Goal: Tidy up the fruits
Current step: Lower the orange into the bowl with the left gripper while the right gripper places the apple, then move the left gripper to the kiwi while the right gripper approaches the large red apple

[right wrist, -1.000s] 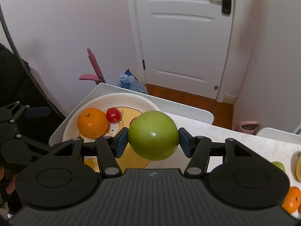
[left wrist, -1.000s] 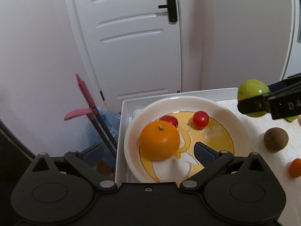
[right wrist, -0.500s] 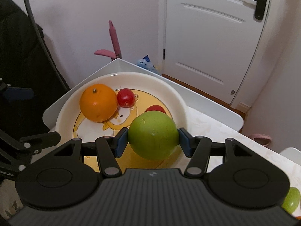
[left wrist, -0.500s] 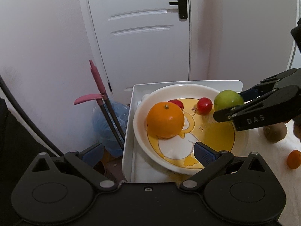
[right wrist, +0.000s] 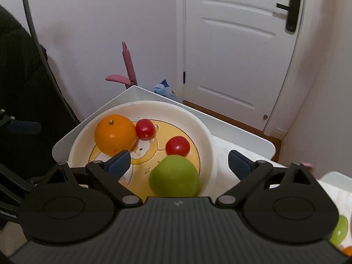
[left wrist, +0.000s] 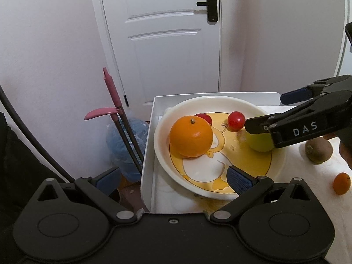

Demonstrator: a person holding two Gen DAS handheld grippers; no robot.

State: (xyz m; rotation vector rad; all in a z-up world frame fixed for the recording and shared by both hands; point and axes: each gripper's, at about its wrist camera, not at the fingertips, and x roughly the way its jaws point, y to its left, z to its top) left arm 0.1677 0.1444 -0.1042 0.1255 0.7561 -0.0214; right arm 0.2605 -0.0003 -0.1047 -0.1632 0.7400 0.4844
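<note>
A white plate (left wrist: 279, 167) with a yellow duck print holds an orange (left wrist: 191, 135), two cherry tomatoes (left wrist: 236, 121) and a green apple (left wrist: 260, 142). In the right wrist view the apple (right wrist: 173, 176) rests on the plate (right wrist: 204, 132) between my right gripper's (right wrist: 179, 165) open fingers, which no longer touch it. The right gripper also shows in the left wrist view (left wrist: 270, 112), above the apple. My left gripper (left wrist: 173, 178) is open and empty at the plate's near edge.
The plate sits in a white tray (left wrist: 147, 171) at the table's corner. A kiwi (left wrist: 318, 149) and a small orange (left wrist: 341, 183) lie on the table to the right. Another green fruit (right wrist: 340, 231) lies at the right. A pink-handled tool (left wrist: 112, 101) and a blue water bottle (left wrist: 123, 140) stand beyond the edge.
My right gripper carried the green apple over the plate, lowered it and opened; the apple now rests on the plate. The left gripper drew back a little.
</note>
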